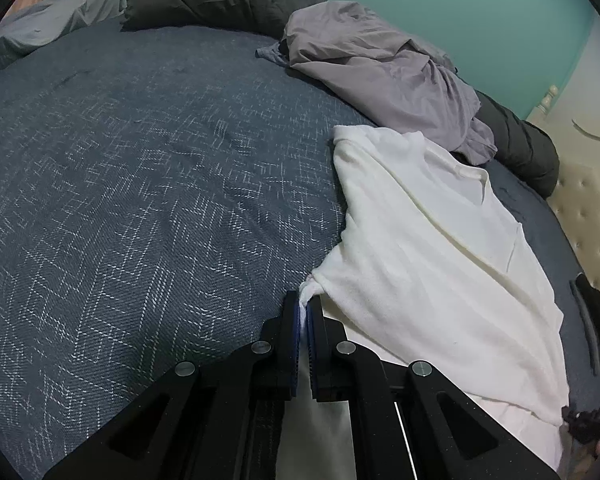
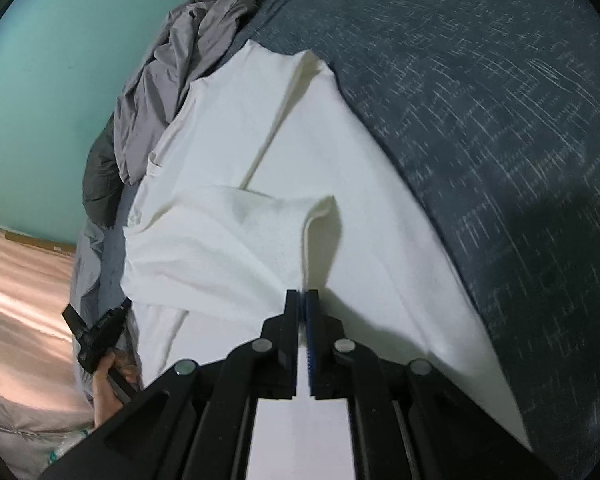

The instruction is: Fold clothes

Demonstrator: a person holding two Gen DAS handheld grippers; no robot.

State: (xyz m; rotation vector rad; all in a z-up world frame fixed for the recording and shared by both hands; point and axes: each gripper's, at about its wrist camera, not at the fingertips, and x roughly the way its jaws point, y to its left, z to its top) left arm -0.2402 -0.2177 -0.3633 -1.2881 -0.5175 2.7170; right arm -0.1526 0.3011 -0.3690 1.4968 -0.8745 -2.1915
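The white shirt [image 1: 432, 240] lies on the bed [image 1: 140, 184], near the bed's edge where the person stands, with its collar end toward the wall side. It is not flat. One side is pulled up and stretched, and there are long wrinkles across it.

The left hand-held gripper [image 1: 304, 304] is pinched tight on a small bunch of the white shirt at its corner. The cloth is pulled into a little knot between the two fingers. The right hand-held gripper [image 2: 302, 300] has its fingers almost together too, right at a raised fold of the shirt. It looks like it pinches the cloth, but the grip spot is hard to see, so I cannot be sure.

Here is what could go wrong. The left gripper holds only a tiny bit of cloth. If it pulls hard, the bit may slip out and the shirt would drop in a heap. If one gripper pulls more than the other, the shirt will twist and the fold will come out crooked. The wrinkles could get pressed into the fold if nobody smooths them.

A grey garment [image 1: 380, 76] lies in a crumpled pile just beside the collar end of the white shirt. If the white shirt is dragged that way, the two could get tangled. The shirt also sits close to the bed's edge, so a loose part could slide off toward the floor [image 2: 24, 280].
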